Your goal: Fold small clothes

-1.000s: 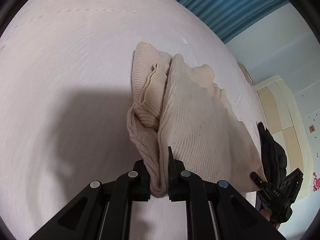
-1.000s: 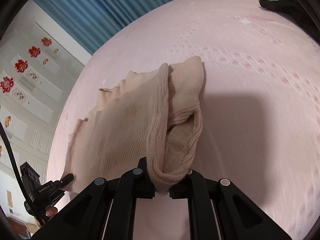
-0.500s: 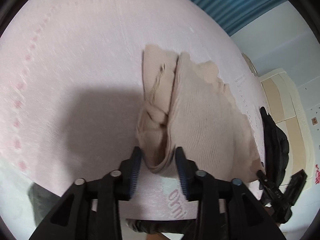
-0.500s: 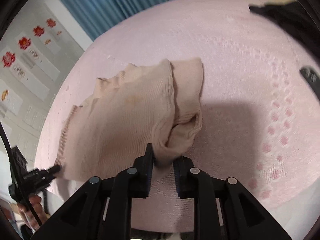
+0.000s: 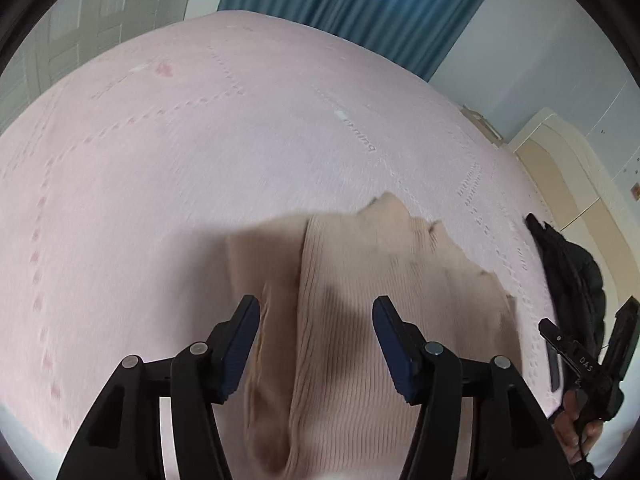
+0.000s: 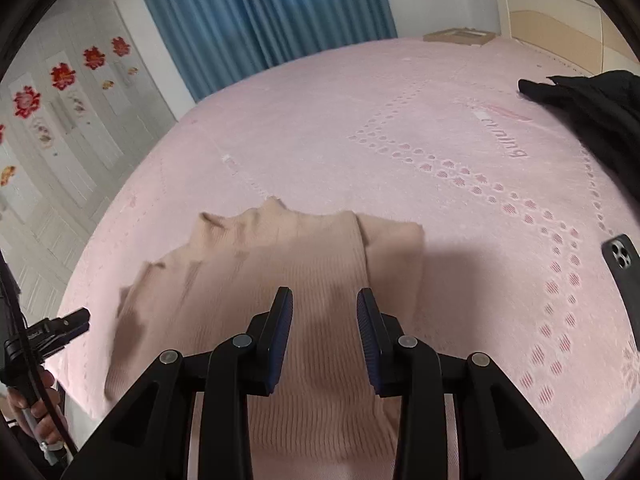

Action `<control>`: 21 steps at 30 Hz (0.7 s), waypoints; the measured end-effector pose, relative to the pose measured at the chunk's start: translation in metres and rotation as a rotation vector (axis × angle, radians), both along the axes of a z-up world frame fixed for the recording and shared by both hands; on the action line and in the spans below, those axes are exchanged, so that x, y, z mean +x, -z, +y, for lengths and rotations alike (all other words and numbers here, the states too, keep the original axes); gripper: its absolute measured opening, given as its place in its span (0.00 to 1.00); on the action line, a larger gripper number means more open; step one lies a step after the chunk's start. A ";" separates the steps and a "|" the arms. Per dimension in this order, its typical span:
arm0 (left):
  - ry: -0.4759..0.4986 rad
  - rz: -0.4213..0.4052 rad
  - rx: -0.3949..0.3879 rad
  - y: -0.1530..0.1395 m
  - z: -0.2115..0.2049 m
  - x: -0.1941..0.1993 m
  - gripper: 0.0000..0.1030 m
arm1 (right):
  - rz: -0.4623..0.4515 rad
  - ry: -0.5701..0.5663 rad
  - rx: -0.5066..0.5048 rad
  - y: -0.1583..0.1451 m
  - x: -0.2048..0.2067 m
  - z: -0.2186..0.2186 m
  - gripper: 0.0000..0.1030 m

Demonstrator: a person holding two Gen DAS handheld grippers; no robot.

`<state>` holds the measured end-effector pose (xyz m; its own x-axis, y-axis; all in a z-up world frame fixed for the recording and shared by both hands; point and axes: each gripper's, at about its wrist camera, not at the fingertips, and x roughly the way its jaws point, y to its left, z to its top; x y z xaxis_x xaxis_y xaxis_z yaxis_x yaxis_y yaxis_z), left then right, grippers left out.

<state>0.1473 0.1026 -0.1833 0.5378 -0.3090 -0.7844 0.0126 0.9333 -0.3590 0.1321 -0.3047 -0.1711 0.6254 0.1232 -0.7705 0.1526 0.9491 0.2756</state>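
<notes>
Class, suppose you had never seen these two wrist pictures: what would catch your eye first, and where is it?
The beige ribbed knit garment lies spread on the pink bedspread, right in front of both cameras. Over it hang the left gripper and right gripper, both open and holding nothing. At the right edge of the bed sit a black garment and a phone.

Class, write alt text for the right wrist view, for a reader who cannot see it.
The right gripper, jaws open and holding nothing, is above a beige ribbed sweater lying on a pink bedspread. A phone and a black garment lie at right; blue curtains hang behind.
</notes>
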 end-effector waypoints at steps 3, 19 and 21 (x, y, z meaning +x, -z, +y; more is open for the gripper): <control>0.012 0.013 0.006 0.009 -0.010 0.028 0.55 | 0.016 0.007 -0.018 0.007 0.026 0.001 0.32; -0.062 0.036 -0.042 0.049 -0.013 0.073 0.07 | 0.087 0.003 -0.010 0.064 0.090 -0.002 0.00; -0.074 0.022 -0.093 0.045 -0.007 0.073 0.07 | 0.055 -0.011 0.033 0.060 0.090 -0.005 0.00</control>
